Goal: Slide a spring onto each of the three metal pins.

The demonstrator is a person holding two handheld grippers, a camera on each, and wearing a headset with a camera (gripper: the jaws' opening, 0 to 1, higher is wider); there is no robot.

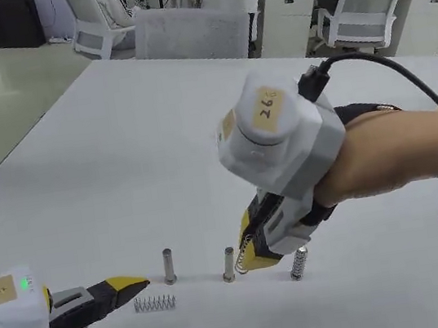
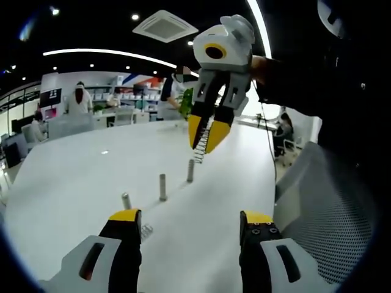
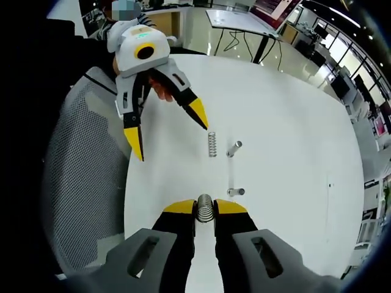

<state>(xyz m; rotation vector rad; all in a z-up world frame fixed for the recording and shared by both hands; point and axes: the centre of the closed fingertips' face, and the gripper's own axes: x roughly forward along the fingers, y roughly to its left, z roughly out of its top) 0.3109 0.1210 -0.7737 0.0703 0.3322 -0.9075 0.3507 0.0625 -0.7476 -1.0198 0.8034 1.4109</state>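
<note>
Three short metal pins stand in a row on the white table [image 1: 117, 146]: left pin [image 1: 168, 266], middle pin [image 1: 229, 264], and right pin [image 1: 300, 263], which has a spring around it. My right gripper [image 1: 253, 254] is shut on a second spring [image 1: 243, 251] [image 3: 205, 209], held tilted just above and beside the middle pin. In the left gripper view that spring [image 2: 198, 146] hangs over the far end of the pin row. A loose spring [image 1: 155, 304] lies flat in front of the left pin. My left gripper [image 1: 156, 322] stands open near it, holding nothing.
The table's near edge runs just behind the left gripper, with a grey mesh chair [image 3: 85, 183] beyond it. Office chairs [image 1: 182, 29] and desks stand past the far edge. A black cable [image 1: 378, 66] trails from the right gripper.
</note>
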